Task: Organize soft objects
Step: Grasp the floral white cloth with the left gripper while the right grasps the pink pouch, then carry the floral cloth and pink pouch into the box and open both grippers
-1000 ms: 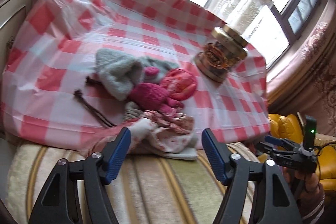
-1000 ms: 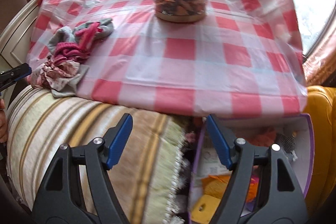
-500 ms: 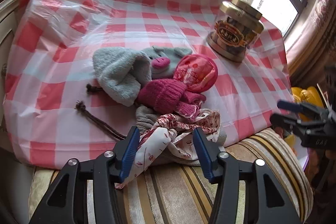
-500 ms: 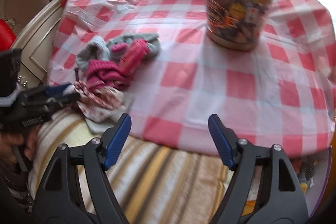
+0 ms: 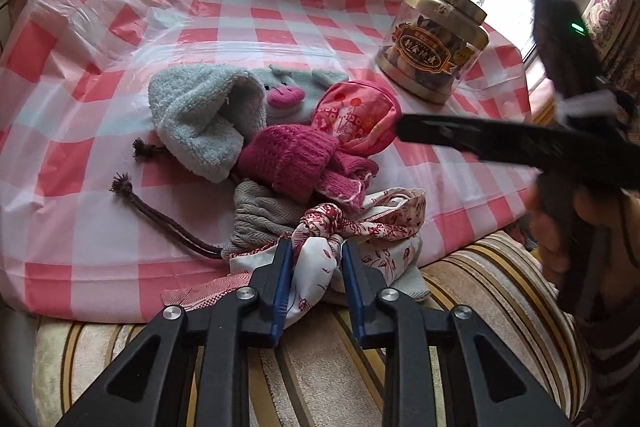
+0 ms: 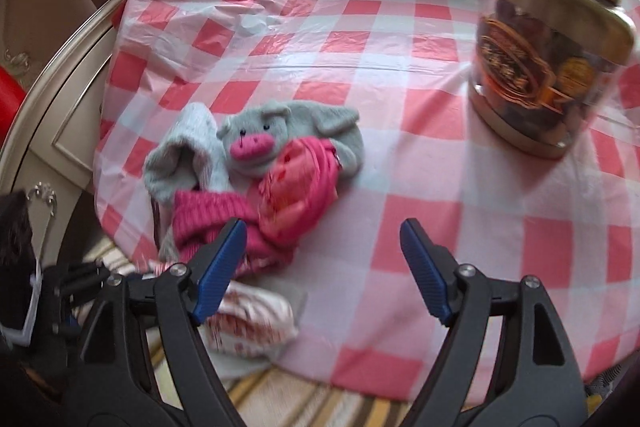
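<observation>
A heap of soft things lies at the near edge of the checked tablecloth (image 5: pixel 240 7): a grey fuzzy sock (image 5: pixel 196 115), a grey pig plush (image 5: pixel 288 91), a pink knit piece (image 5: pixel 296 155), a red-pink pouch (image 5: pixel 356 115) and a white-and-red floral cloth (image 5: pixel 384 223). My left gripper (image 5: pixel 316 251) is closing, and its pads pinch a fold of the floral cloth. My right gripper (image 6: pixel 322 227) hovers over the table beside the pouch (image 6: pixel 304 187). Its jaws are wide and still opening, with only tablecloth between them.
A gold-lidded jar (image 5: pixel 432 55) stands at the back right of the table. A striped cushion (image 5: pixel 320 367) runs under the near table edge. A cream cabinet (image 6: pixel 60 107) is at the left. A hand (image 5: pixel 560 227) holds the right gripper.
The left jaws narrowed from wide apart onto the floral cloth while dropping closer. The right gripper swung left, from above a box beside the table to over the heap.
</observation>
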Motion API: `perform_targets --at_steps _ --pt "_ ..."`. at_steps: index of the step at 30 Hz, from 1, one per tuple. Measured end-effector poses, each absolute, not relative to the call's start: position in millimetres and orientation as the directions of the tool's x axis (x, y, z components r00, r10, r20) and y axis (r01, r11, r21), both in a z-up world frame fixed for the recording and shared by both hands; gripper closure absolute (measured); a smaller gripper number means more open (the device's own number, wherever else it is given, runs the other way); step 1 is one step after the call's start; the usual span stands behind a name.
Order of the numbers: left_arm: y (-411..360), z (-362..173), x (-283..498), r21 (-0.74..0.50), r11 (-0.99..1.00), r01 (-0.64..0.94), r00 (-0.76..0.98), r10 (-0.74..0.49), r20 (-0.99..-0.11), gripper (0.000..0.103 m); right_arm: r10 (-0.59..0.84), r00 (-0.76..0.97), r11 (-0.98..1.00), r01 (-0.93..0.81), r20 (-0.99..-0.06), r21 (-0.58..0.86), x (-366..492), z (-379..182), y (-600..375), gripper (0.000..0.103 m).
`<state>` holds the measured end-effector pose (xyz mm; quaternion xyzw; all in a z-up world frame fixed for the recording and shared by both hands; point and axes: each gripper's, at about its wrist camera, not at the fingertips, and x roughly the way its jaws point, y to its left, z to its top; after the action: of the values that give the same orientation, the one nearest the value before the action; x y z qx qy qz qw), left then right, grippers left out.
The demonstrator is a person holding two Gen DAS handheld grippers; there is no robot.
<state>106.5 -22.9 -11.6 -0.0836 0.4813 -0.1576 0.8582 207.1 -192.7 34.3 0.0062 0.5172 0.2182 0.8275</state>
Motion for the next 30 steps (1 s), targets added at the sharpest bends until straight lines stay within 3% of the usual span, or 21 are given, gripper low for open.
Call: perform_targets --at_steps 6,8,10,13,15,30 --pt "-21 -13 107 -0.320 0.927 0.194 0.485 -0.375 -0.791 0.077 0.382 0.347 0.902 -0.341 -0.857 0.264 227 21 -176 0.022" --pt "-20 -14 107 -0.323 0.926 0.194 0.483 -0.377 -0.790 0.077 0.390 0.343 0.899 -0.344 -0.854 0.272 230 19 -172 0.028" --pt "-20 -14 107 -0.324 0.926 0.194 0.484 -0.378 -0.789 0.077 0.404 0.328 0.891 -0.353 -0.854 0.286 231 16 -169 0.055" --pt "-20 -13 106 -0.321 0.927 0.196 0.486 -0.376 -0.789 0.077 0.436 0.295 0.874 -0.367 -0.850 0.320 231 11 -166 0.074" --pt "-21 -13 106 -0.316 0.928 0.195 0.488 -0.372 -0.790 0.077 0.445 0.299 0.865 -0.388 -0.844 0.319 227 13 -164 0.078" --pt "-31 13 93 -0.232 0.949 0.212 0.550 -0.312 -0.775 0.077 0.417 0.423 0.902 -0.299 -0.805 0.310 181 47 -238 0.080"
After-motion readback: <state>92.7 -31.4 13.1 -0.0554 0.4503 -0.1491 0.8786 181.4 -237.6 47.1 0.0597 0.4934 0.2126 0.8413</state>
